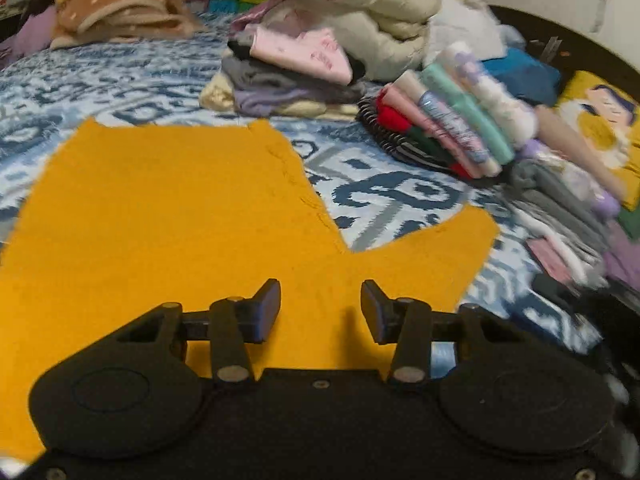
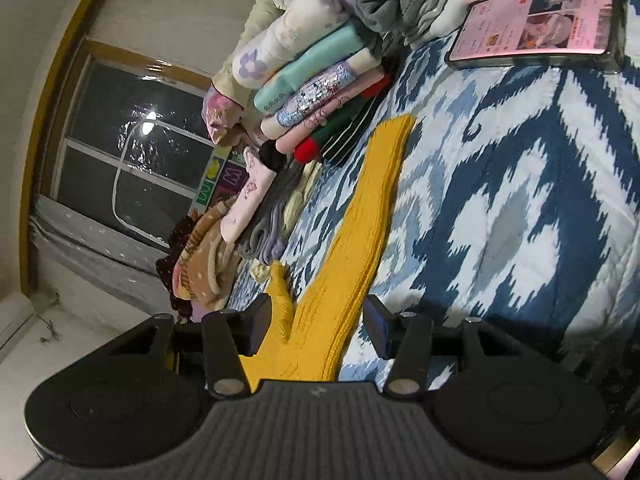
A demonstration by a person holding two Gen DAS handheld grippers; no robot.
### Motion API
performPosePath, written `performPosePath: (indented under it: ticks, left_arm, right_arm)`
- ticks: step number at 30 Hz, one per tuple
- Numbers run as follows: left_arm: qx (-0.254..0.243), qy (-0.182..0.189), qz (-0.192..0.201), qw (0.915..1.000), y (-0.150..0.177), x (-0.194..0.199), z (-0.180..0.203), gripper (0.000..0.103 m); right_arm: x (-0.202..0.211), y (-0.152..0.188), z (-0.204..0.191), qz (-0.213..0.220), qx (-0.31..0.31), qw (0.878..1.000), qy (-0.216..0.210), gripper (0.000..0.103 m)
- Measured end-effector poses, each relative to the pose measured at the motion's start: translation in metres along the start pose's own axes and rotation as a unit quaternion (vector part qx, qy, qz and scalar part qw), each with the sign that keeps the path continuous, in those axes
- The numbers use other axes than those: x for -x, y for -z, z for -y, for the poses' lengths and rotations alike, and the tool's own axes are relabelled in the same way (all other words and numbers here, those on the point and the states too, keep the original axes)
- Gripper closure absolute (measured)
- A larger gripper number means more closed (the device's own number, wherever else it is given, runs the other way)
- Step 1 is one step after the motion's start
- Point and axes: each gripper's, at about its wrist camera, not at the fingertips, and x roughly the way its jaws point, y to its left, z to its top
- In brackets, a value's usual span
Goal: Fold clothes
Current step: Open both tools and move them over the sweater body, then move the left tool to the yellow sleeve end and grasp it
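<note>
Yellow sweater point(image 1: 168, 216), spread flat on the bed point(image 1: 120, 76), first fold pending: left gripper point(image 1: 320, 312) hung open and empty above its near edge, right gripper point(image 2: 316, 332) stood open astride the sleeve point(image 2: 368, 208); next, apparently, pinch and carry inward.

From the left wrist we look forward and somewhat down along the left gripper point(image 1: 320, 312), close above the yellow garment point(image 1: 160, 220) spread on the blue-and-white bedspread point(image 1: 120, 76), facing the far clothes piles and the wall. From the right wrist we sit low and rolled sideways behind the right gripper point(image 2: 316, 330), skimming along the bedspread point(image 2: 520, 200) toward a dark window point(image 2: 120, 152), with a phone point(image 2: 536, 24) near the top edge. We share between both views the yellow garment point(image 2: 360, 220), the bedspread and the folded stack point(image 1: 452, 128) of pastel clothes point(image 2: 312, 80).
</note>
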Motion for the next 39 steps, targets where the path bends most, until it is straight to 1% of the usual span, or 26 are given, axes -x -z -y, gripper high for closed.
performPosePath:
  ticks: [2, 3, 4, 5, 6, 7, 9, 11, 14, 18, 19, 20, 21, 22, 24, 27, 28, 29, 30, 31, 32, 33, 34, 35, 37, 39]
  left_arm:
    - [0.002, 0.001, -0.018, 0.9998, 0.001, -0.026, 0.020, 0.061]
    - [-0.014, -0.004, -0.022, 0.9997, 0.004, -0.038, 0.033, 0.047]
    - [-0.053, -0.016, -0.015, 0.9984, 0.009, -0.043, 0.049, 0.043]
    - [-0.083, -0.026, -0.008, 0.9962, 0.012, -0.044, 0.060, 0.043]
    - [-0.093, -0.029, -0.003, 0.9953, 0.013, -0.041, 0.064, 0.043]
    - [-0.090, -0.029, 0.002, 0.9955, 0.013, -0.036, 0.062, 0.043]
    - [-0.081, -0.036, 0.016, 0.9959, 0.016, -0.023, 0.051, 0.049]
    - [-0.066, -0.042, 0.031, 0.9965, 0.020, -0.010, 0.038, 0.049]
    - [-0.055, -0.020, 0.038, 0.9975, 0.030, 0.003, 0.027, 0.050]
    - [-0.055, 0.003, 0.035, 0.9979, 0.038, 0.007, 0.022, 0.064]
    - [-0.060, 0.004, 0.034, 0.9976, 0.039, 0.006, 0.023, 0.066]
    - [-0.065, 0.005, 0.034, 0.9973, 0.040, 0.005, 0.023, 0.068]
    - [-0.069, 0.007, 0.032, 0.9971, 0.041, 0.003, 0.024, 0.068]
    - [-0.078, 0.007, 0.026, 0.9966, 0.044, 0.000, 0.026, 0.069]
    - [-0.103, 0.001, 0.018, 0.9946, 0.050, -0.005, 0.031, 0.069]
    - [-0.094, 0.006, 0.018, 0.9954, 0.039, -0.004, 0.031, 0.069]
    - [-0.089, 0.009, 0.020, 0.9958, 0.033, -0.004, 0.032, 0.069]
    - [-0.084, 0.013, 0.021, 0.9962, 0.026, -0.004, 0.032, 0.069]
    - [-0.079, 0.017, 0.023, 0.9965, 0.019, -0.005, 0.032, 0.069]
    - [-0.074, 0.020, 0.024, 0.9968, 0.013, -0.005, 0.032, 0.069]
    - [-0.074, 0.026, 0.012, 0.9969, 0.008, -0.012, 0.033, 0.069]
    - [-0.080, 0.035, -0.017, 0.9960, 0.006, -0.027, 0.036, 0.069]
    - [-0.087, 0.044, -0.046, 0.9942, 0.003, -0.041, 0.038, 0.069]
    - [-0.088, 0.050, -0.061, 0.9930, 0.001, -0.050, 0.039, 0.069]
    - [-0.072, 0.058, -0.055, 0.9942, -0.006, -0.047, 0.037, 0.069]
    - [-0.048, 0.064, -0.031, 0.9963, -0.012, -0.033, 0.031, 0.068]
  right_arm:
    - [0.000, -0.002, 0.004, -0.001, -0.006, 1.000, -0.001, 0.051]
    - [0.000, -0.003, 0.006, 0.001, -0.009, 1.000, -0.001, 0.051]
    - [0.000, -0.005, 0.008, 0.004, -0.011, 1.000, 0.001, 0.051]
    - [-0.001, -0.008, 0.010, 0.007, -0.013, 1.000, 0.002, 0.051]
    - [-0.002, -0.010, 0.013, 0.010, -0.014, 1.000, 0.004, 0.050]
    - [-0.002, -0.013, 0.015, 0.013, -0.016, 1.000, 0.006, 0.050]
    - [-0.010, -0.019, 0.016, 0.015, -0.013, 1.000, 0.011, 0.050]
    - [-0.019, -0.026, 0.015, 0.020, -0.007, 1.000, 0.016, 0.050]
    - [-0.037, -0.035, 0.013, 0.031, 0.007, 0.998, 0.046, 0.049]
    - [-0.060, -0.044, 0.006, 0.043, 0.050, 0.995, 0.074, 0.052]
    - [-0.065, -0.045, 0.006, 0.044, 0.060, 0.994, 0.079, 0.059]
    - [-0.070, -0.046, 0.006, 0.041, 0.067, 0.993, 0.085, 0.073]
    - [-0.075, -0.047, 0.007, 0.035, 0.073, 0.992, 0.091, 0.080]
    - [-0.077, -0.048, 0.008, 0.030, 0.074, 0.992, 0.097, 0.095]
    - [-0.073, -0.048, 0.006, 0.040, 0.088, 0.988, 0.117, 0.095]
    - [-0.061, -0.046, -0.002, 0.065, 0.122, 0.980, 0.140, 0.095]
    - [-0.059, -0.046, -0.001, 0.068, 0.120, 0.980, 0.140, 0.095]
    - [-0.057, -0.047, 0.002, 0.065, 0.108, 0.983, 0.136, 0.094]
    - [-0.055, -0.047, 0.002, 0.068, 0.107, 0.982, 0.143, 0.092]
    - [-0.053, -0.047, 0.000, 0.077, 0.113, 0.978, 0.155, 0.089]
    - [-0.049, -0.046, -0.002, 0.088, 0.120, 0.975, 0.162, 0.085]
    - [-0.044, -0.046, -0.006, 0.102, 0.126, 0.974, 0.160, 0.083]
    - [-0.041, -0.045, -0.009, 0.109, 0.130, 0.975, 0.147, 0.082]
    - [-0.039, -0.044, -0.011, 0.108, 0.134, 0.977, 0.128, 0.082]
    - [-0.039, -0.042, -0.015, 0.101, 0.142, 0.980, 0.095, 0.082]
    - [-0.047, -0.037, -0.017, 0.073, 0.150, 0.983, 0.075, 0.082]
